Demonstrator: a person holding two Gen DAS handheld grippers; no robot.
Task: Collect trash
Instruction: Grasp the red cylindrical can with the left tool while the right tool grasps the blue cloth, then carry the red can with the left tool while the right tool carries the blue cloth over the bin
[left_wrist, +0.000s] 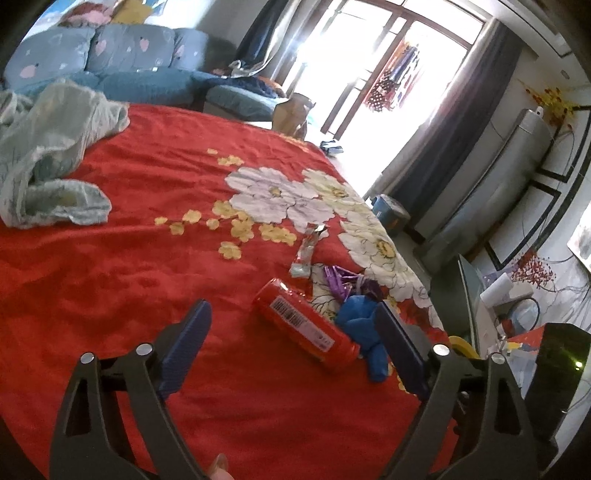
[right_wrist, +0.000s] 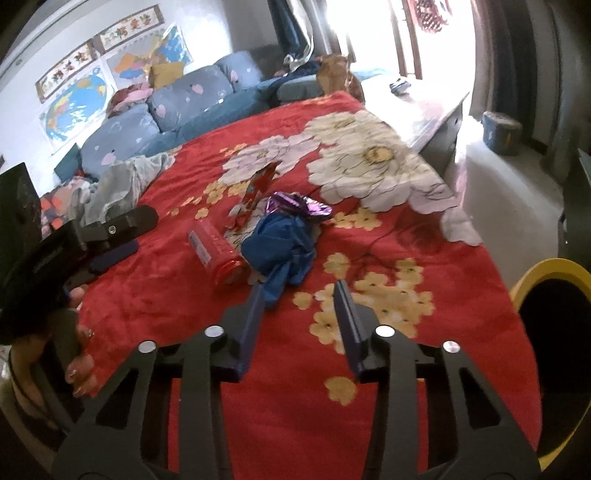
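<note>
A pile of trash lies on the red flowered cloth (left_wrist: 147, 258): a red cylindrical packet (left_wrist: 303, 325) with a barcode, a crumpled blue bag (left_wrist: 362, 332), purple foil wrappers (left_wrist: 343, 284) and a long silver-red wrapper (left_wrist: 306, 251). My left gripper (left_wrist: 291, 317) is open, its jaws on either side of the red packet, above it. In the right wrist view the red packet (right_wrist: 216, 251), blue bag (right_wrist: 284, 240), purple foil (right_wrist: 299, 205) and long wrapper (right_wrist: 255, 192) lie ahead. My right gripper (right_wrist: 299, 295) is open and empty just short of the blue bag. The left gripper also shows there (right_wrist: 122, 236).
A yellow-rimmed black bin (right_wrist: 550, 325) stands right of the table. A pale green cloth (left_wrist: 48, 155) lies at the far left of the table. A blue sofa (left_wrist: 110, 62) is behind, a blue stool (right_wrist: 500, 131) on the floor by the window.
</note>
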